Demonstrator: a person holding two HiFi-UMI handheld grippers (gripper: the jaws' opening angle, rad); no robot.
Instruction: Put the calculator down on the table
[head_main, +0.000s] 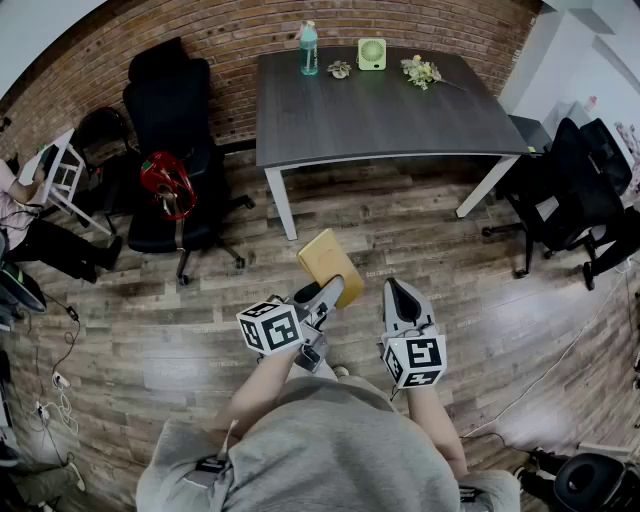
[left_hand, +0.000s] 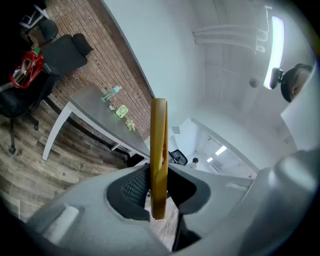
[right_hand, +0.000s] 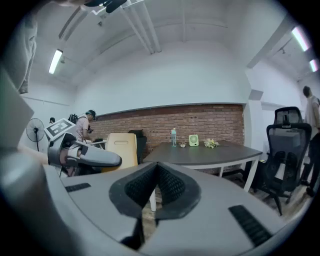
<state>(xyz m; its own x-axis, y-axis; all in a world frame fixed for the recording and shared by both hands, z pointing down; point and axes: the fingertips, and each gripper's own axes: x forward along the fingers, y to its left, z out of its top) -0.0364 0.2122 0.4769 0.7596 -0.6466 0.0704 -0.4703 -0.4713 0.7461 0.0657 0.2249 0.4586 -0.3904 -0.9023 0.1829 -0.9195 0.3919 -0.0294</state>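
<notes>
Office, brick wall (head_main: 250, 30), grey table (head_main: 380, 115), black swivel chairs (head_main: 172, 105)

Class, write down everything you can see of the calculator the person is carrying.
The calculator is a thin, flat, yellow-tan slab with rounded corners, plastic by its look. Only a plain face and its narrow edge show; no keys are visible. The left gripper is shut on one end, holding it in the air above the wooden floor, short of the grey table. Nothing else touches it.

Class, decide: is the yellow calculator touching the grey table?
Apart. The head view shows the calculator held in the left hand-held gripper, with bare floor between it and the table.
</notes>
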